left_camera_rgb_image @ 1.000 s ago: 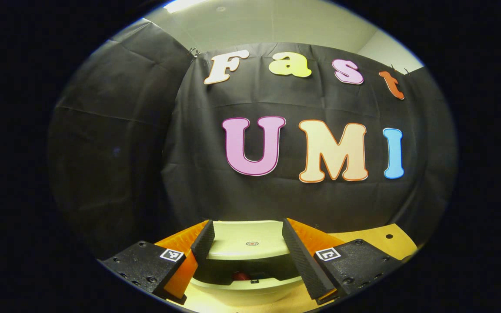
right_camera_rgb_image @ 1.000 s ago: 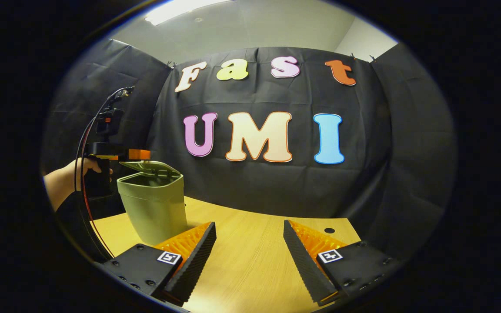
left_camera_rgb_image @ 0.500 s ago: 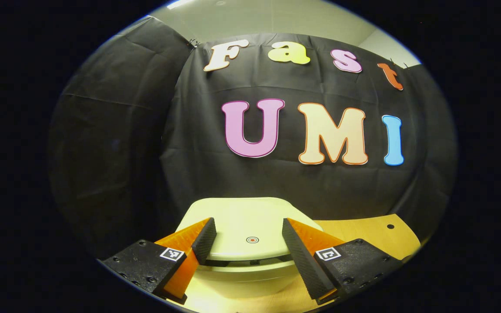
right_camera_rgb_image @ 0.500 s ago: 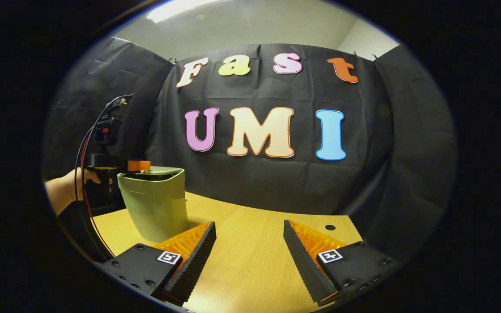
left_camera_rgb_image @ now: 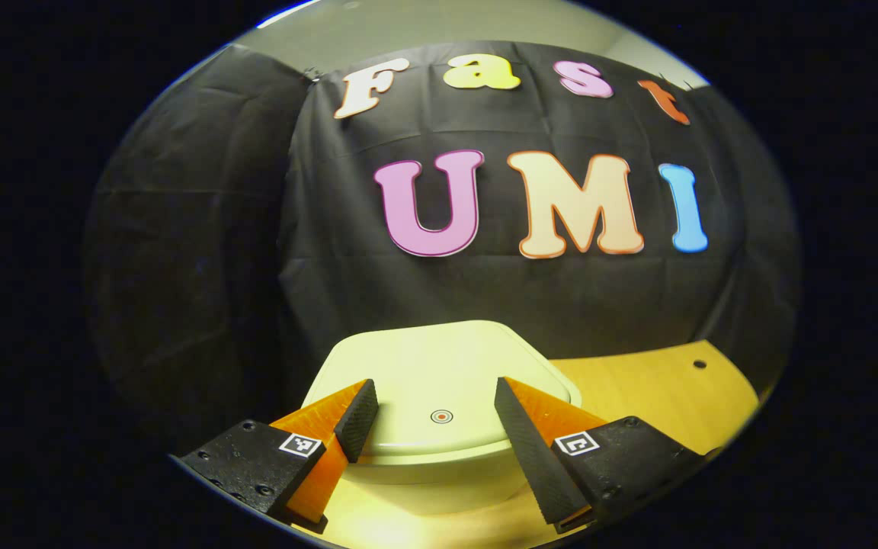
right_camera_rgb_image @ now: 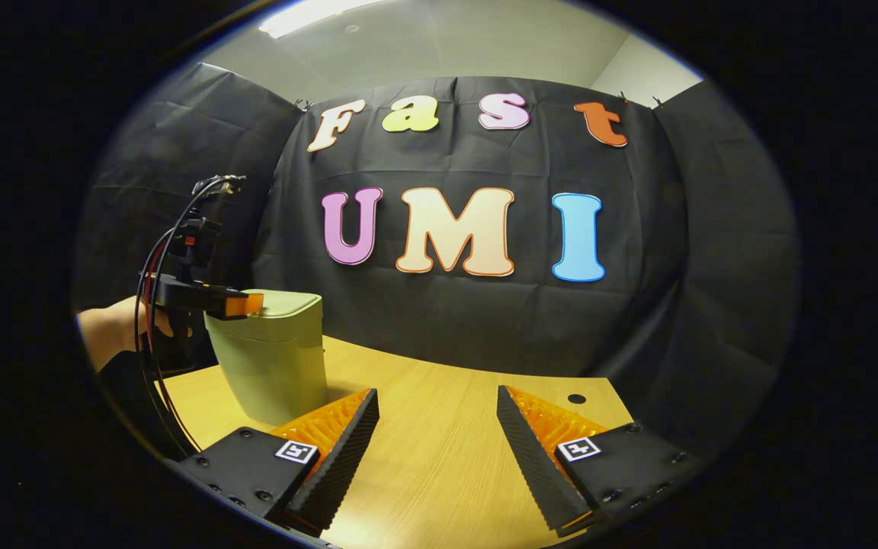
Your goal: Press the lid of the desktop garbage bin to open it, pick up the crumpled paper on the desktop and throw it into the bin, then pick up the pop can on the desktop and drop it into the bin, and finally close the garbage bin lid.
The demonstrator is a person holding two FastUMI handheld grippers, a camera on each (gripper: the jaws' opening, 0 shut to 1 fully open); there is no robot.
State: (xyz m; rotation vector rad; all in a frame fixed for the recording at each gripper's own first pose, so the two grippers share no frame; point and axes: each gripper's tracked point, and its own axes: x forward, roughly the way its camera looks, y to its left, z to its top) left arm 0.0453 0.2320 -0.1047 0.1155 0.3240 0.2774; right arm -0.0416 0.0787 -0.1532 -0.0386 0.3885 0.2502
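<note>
**A:** Where does the bin stand?

**B:** In the right gripper view the garbage bin (right_camera_rgb_image: 271, 358) stands upright on the desk (right_camera_rgb_image: 439, 450), toward its left side, long axis vertical, its walls narrowing a little toward the base. It is well apart from the right gripper (right_camera_rgb_image: 437, 412).

**A:** And the lid?

**B:** The lid (left_camera_rgb_image: 439, 374) lies flat on the rim, closed as far as the left gripper view shows. It is a rounded pale-green square with a small ring mark (left_camera_rgb_image: 441, 416) near the front edge, and its top faces straight up.

**A:** What is the left gripper doing?

**B:** The left gripper (left_camera_rgb_image: 436, 400) sits over the near edge of the lid, its jaws spread apart with the ring mark between them. They grip nothing. From its own camera I cannot tell whether the fingertips touch the lid. In the right gripper view it shows at the bin's upper left corner, level with the lid, held by a hand (right_camera_rgb_image: 115, 335), with cables (right_camera_rgb_image: 151, 305) looping down from it.

**A:** And the right one?

**B:** Its jaws are wide apart and hold nothing, with bare wooden desk between them. A small dark hole (right_camera_rgb_image: 576, 399) marks the desk's far right part.
</note>
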